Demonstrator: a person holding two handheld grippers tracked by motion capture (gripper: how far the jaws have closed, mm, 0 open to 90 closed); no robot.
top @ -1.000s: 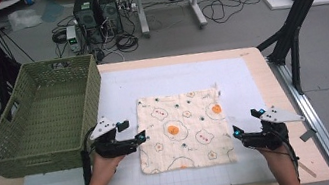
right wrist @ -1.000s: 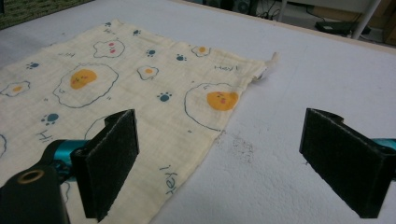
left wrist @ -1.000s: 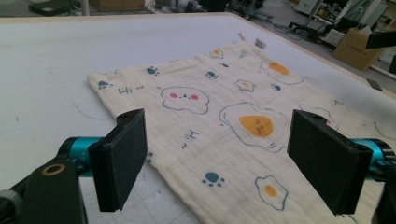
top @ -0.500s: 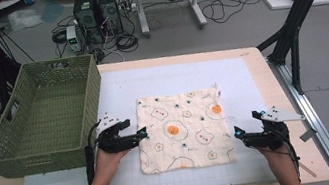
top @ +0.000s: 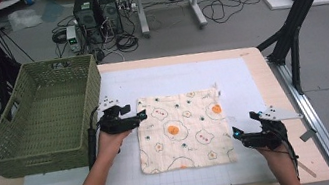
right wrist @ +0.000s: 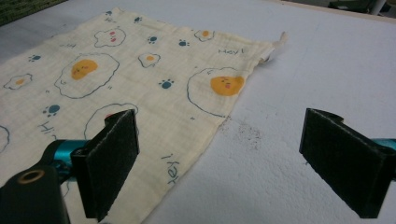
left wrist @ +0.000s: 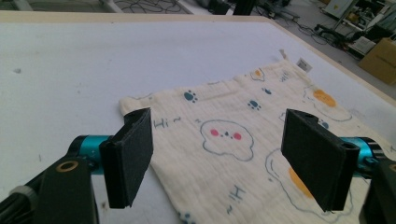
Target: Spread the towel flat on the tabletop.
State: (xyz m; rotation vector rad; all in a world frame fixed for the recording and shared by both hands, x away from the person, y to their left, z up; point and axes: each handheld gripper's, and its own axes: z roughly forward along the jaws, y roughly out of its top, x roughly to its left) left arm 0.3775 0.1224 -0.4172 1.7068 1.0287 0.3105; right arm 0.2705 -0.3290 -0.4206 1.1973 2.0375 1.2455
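- The table [top: 249, 65] under my claws is flat and white, and the cloth [top: 181, 130] lies spread on it between my two claws, well clear of the green basket [top: 40, 118] that stands on the outer side of my left claw.
- The cloth looks thin, soft and very light, a crinkled weave printed with eggs and paw marks; I judge it will sag and fold the moment I lift it, so one grip alone would let it bunch.
- My left claw [top: 142, 116] has just been closing a little, yet its jaws stand wide with nothing pressed between them; the cloth's far left corner lies just ahead of it and below the jaws.
- My right claw [top: 235, 135] is wide too, holding nothing; the cloth's right edge runs under the gap, nearer its left jaw.
- I would pinch corners or hems, low against the table, since the flat middle gives nothing to bite.
- The small tag [right wrist: 276, 46] sits at the corner far ahead of my right claw.
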